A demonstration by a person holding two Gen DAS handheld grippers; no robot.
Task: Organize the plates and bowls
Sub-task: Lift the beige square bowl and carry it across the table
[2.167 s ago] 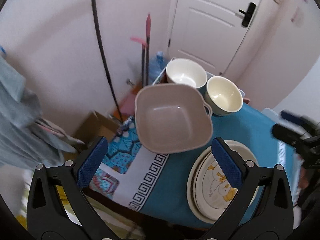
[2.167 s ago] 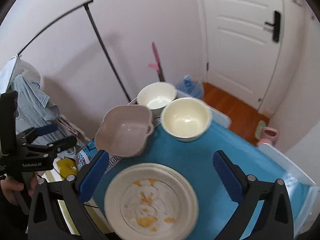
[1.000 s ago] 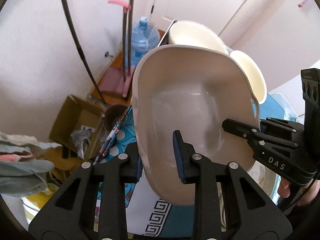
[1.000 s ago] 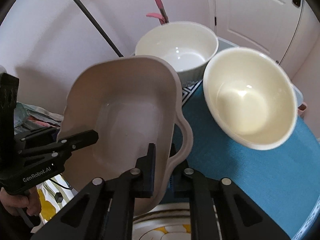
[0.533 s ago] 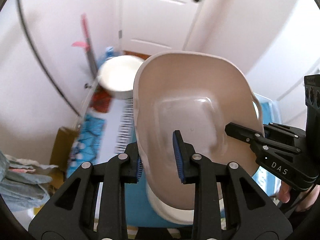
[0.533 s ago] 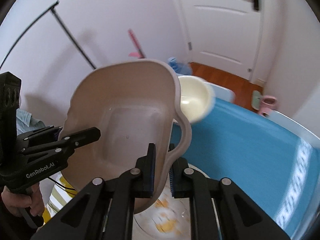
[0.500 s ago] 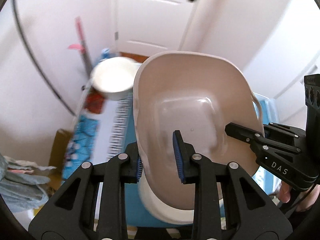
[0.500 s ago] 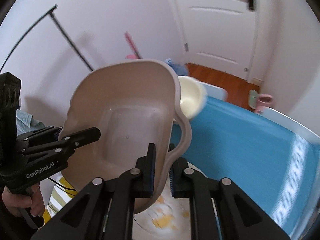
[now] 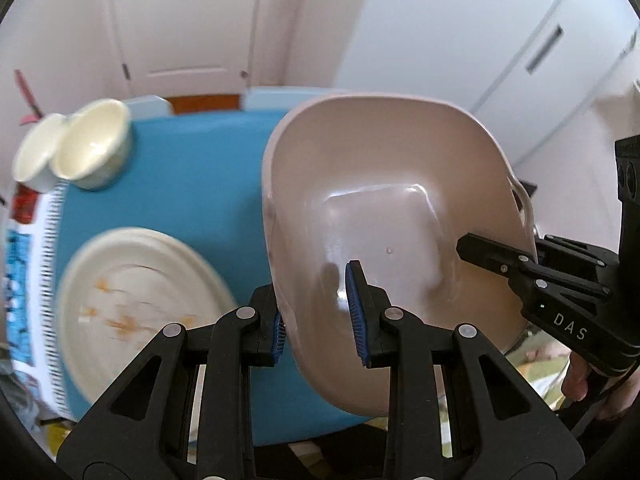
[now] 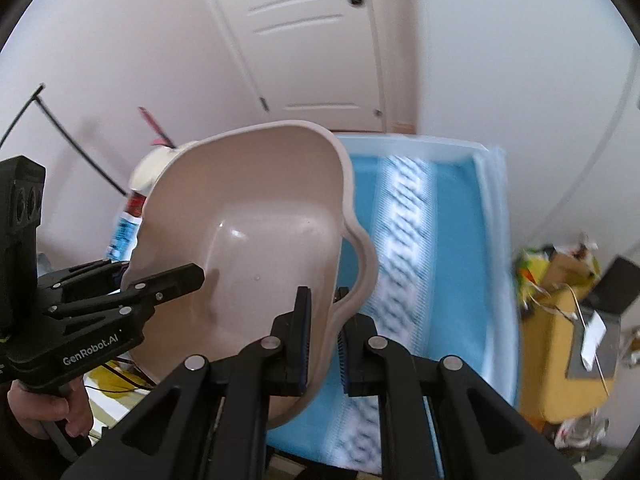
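Note:
A beige square basin (image 9: 384, 208) with side handles hangs tilted in the air between both grippers. My left gripper (image 9: 316, 316) is shut on its left wall, one blue pad inside and one outside. My right gripper (image 10: 322, 340) is shut on the opposite rim beside a handle, and the right gripper (image 9: 520, 252) also shows at the basin's right edge. The left gripper (image 10: 136, 276) clamps the far rim in the right wrist view. A stack of plates (image 9: 140, 312) with orange print lies on the blue cloth to the left. Two cream bowls (image 9: 94, 144) stand at the far left corner.
The table (image 10: 452, 240) carries a blue cloth with a white patterned band. A white door (image 10: 312, 40) and walls stand behind it. A yellow box with clutter (image 10: 560, 340) sits on the floor to the right. A hand (image 10: 44, 416) holds the left gripper's handle.
Both grippers have carried the basin sideways to the right across the table, away from the two bowls. The plates and bowls have slid to the left of the left wrist view.

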